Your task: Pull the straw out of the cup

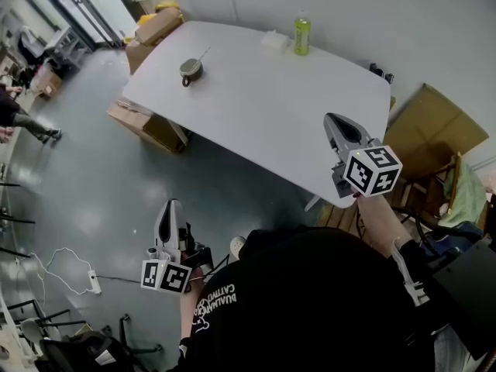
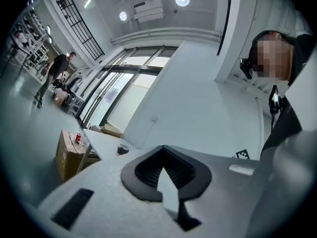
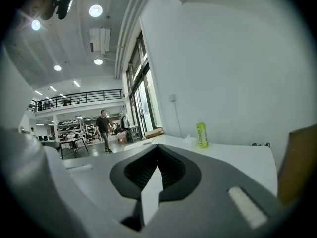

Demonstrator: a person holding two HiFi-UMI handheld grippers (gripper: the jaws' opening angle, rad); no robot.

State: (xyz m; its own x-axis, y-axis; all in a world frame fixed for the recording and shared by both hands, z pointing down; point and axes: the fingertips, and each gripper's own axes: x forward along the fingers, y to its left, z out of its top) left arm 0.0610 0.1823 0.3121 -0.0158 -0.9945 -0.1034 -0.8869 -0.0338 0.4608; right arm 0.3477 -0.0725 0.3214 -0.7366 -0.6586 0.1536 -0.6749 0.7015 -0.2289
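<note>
The cup [image 1: 191, 70] stands at the far left of the white worktop [image 1: 271, 107]. Its straw [image 1: 204, 53] seems still seated inside, leaning right. The left gripper [image 1: 171, 208] hangs low off the near edge and the right gripper [image 1: 334, 121] is over the near right corner. Both are well apart from the cup. Each one's 2 fingers are pressed together on nothing, likely because no reach has started.

A white table [image 1: 256, 107] stands on a glossy grey floor [image 1: 85, 177] by a plain white wall [image 1: 349, 6], with cardboard boxes [image 1: 147, 122] just beside it; tall windows [image 3: 141, 103] and round ceiling lights [image 3: 95, 10] brighten the hall
</note>
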